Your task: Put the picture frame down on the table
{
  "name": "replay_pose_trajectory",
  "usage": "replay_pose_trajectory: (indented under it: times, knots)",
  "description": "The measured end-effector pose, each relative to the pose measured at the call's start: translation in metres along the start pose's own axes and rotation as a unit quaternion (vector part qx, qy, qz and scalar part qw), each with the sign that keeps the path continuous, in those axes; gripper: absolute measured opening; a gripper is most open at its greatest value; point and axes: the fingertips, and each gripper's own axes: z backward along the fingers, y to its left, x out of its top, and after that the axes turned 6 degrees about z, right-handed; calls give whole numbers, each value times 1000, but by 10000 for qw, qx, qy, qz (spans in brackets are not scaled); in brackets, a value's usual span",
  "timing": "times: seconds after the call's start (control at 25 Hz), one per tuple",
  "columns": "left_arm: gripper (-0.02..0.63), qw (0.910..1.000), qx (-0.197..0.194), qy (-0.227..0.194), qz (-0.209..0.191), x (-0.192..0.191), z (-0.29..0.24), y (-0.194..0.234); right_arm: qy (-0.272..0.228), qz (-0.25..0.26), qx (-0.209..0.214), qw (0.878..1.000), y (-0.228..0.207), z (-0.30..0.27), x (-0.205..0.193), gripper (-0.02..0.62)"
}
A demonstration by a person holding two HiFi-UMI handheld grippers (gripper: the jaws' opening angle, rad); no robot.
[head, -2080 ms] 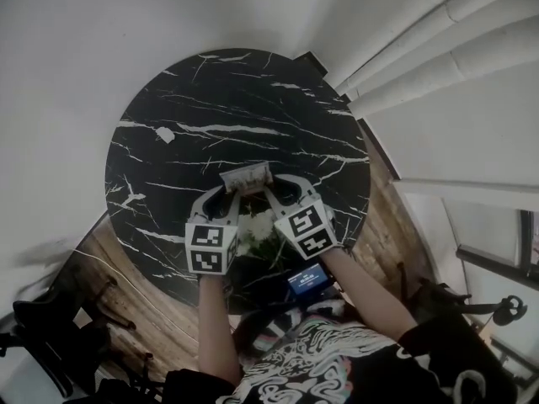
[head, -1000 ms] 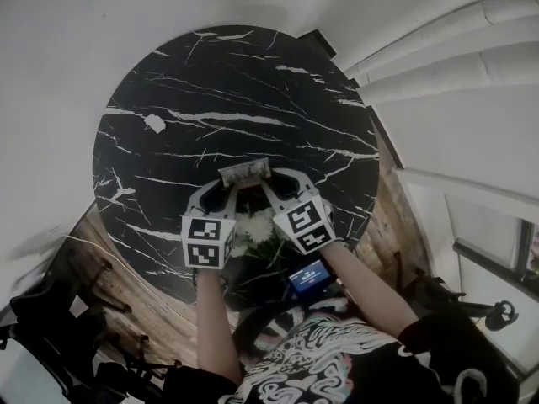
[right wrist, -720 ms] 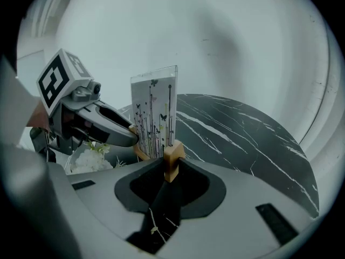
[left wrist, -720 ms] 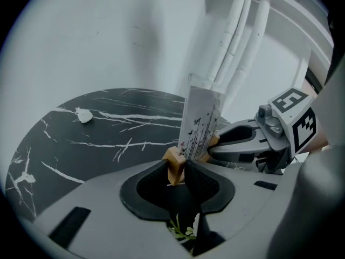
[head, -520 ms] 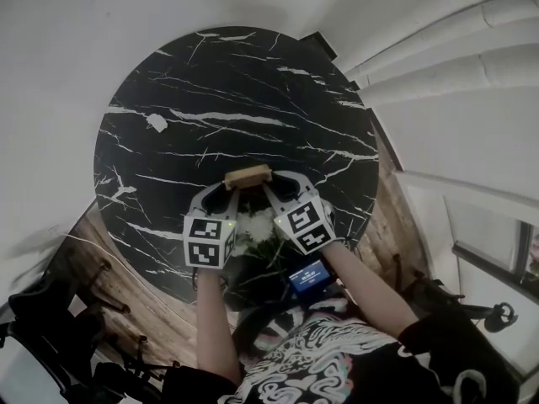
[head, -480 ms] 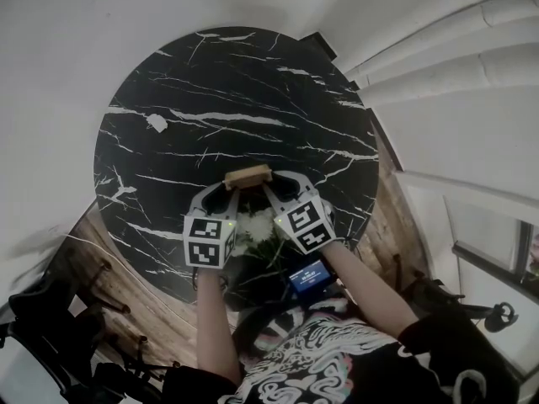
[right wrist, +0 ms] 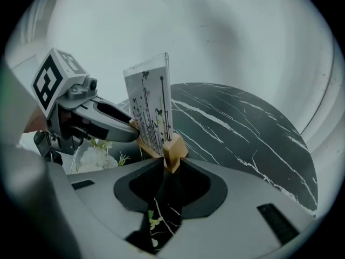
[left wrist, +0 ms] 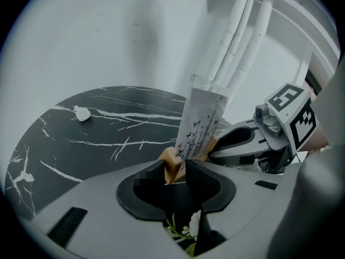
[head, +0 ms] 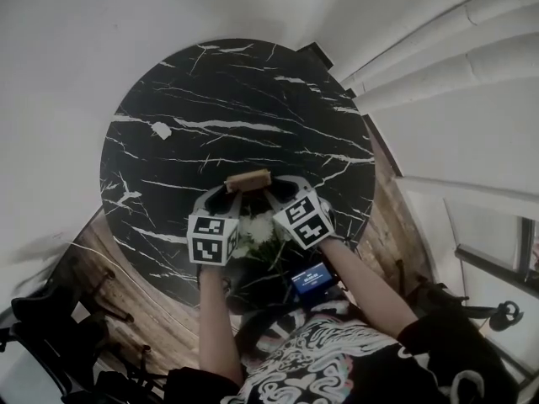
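The picture frame [head: 248, 179] is a clear panel printed with flowers and butterflies [left wrist: 200, 124], standing upright in a wooden base [left wrist: 172, 163]. I hold it over the near part of the black marble table [head: 236, 99]. My left gripper [head: 222, 194] is shut on the base's left end, shown close up in the left gripper view [left wrist: 175, 170]. My right gripper [head: 274, 188] is shut on the other end of the base [right wrist: 173, 149]. Whether the base touches the tabletop I cannot tell.
A small white scrap [head: 162, 130] lies at the table's left. White flowers [head: 257, 225] sit under my grippers near the table's front edge. A device with a blue screen [head: 310, 278] is by my body. White pipes [head: 438, 49] run along the wall at right.
The frame has turned from tilted, with its printed panel facing up, to upright, so the head view now shows its wooden base. Both grippers keep their hold and shifted only slightly.
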Motion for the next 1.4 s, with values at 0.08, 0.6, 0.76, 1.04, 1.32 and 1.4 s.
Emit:
replay_pose_trajectory:
  times: [0.08,0.6,0.76,1.04,1.32,1.4]
  knots:
    - [124,10000,-16,-44,-50,0,2,-3,-32,-9,-56,10000,-1,4,0,78]
    - [146,9986,284,-435,-75,7,28,-4,-388,105,-430,9983,-1,36,14,77]
    - [93,9976,371,-582,-51,6,41,-4,-570,104,-448,9973,5,48,18,46]
    - [15,9964,282,-752,258,-2,61,-6,-700,220,-544,9958,14,67,21,18]
    - [14,9904,276,-1339,187,8,93,-13,-941,198,-778,9923,29,92,28,18]
    - [14,9882,408,-1476,4,12,102,-17,-1127,80,-841,9900,33,101,31,18]
